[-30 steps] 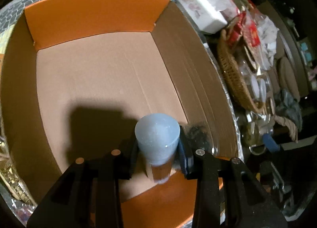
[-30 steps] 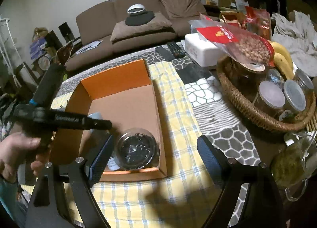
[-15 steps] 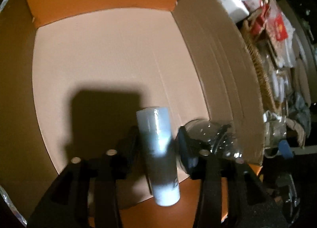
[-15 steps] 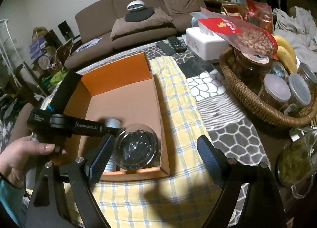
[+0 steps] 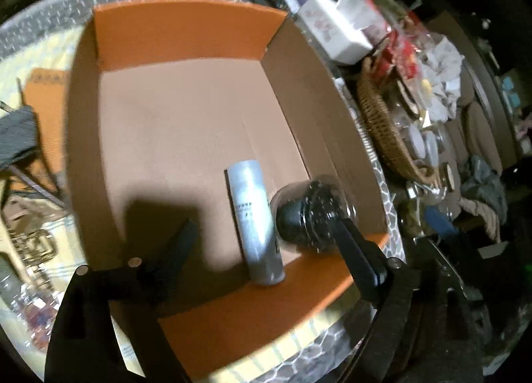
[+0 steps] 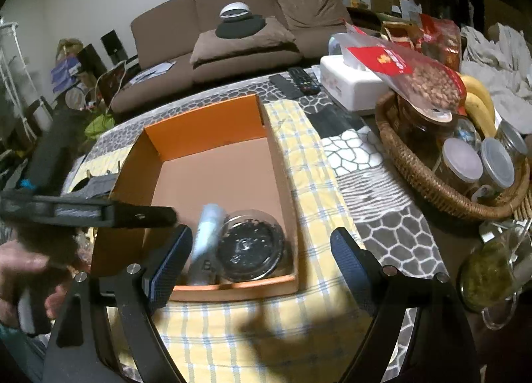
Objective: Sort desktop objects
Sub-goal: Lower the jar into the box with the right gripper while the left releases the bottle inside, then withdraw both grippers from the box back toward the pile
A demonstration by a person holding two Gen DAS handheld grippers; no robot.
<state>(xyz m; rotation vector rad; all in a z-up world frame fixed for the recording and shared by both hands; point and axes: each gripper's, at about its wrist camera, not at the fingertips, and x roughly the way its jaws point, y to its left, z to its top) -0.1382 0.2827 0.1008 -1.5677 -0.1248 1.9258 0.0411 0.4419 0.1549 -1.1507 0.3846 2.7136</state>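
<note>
two things are lying in the near end of the cardboard box (image 6: 212, 180): a grey can (image 5: 255, 220) on its side and a clear round jar (image 5: 311, 213) of dark bits just to its right, the two touching or nearly so. the can's long axis is running from the box's near orange wall toward the far one, roughly along the line the left tool (image 5: 266, 246) is pointing, with its base against the near wall. the left tool's jaws are opening and standing well apart, one finger on each side of the can but neither pad pressing on it, so the can is lying free on the box floor. the right-hand finger of that tool is crossing in front of the jar.

the right tool (image 6: 259, 266) is hanging over the checked cloth on the bench (image 6: 382, 223) just short of the box, jaws wide apart and holding nothing. judging by this, the next pick is likely lying to the right, where the wicker basket (image 6: 429, 190) and a glass mug (image 6: 492, 270) are crowding the bench, and the right tool is sitting nearer to them than the left.
</note>
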